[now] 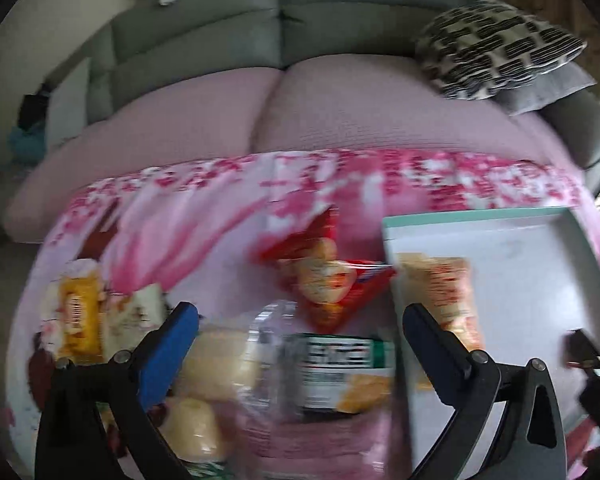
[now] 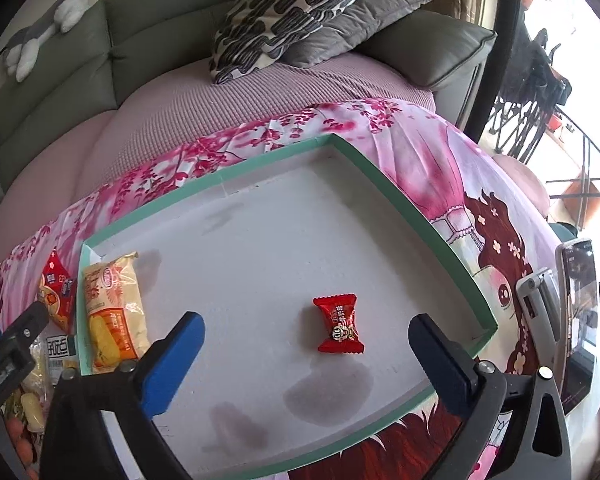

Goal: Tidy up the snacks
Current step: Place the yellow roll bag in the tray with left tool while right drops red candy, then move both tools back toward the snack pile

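Blue-padded right gripper (image 2: 306, 334) wide open, empty, above red candy (image 2: 339, 330).

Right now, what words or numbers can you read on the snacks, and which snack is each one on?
Red candy in the tray: Chinese print and a small round face, too small to read.
Yellow snack packet at the tray's left edge: a small oval logo and orange print, not readable.
Green and white packet: dark lettering, blurred.
Red packet on the cloth: unreadable.
Orange packet: blurred.
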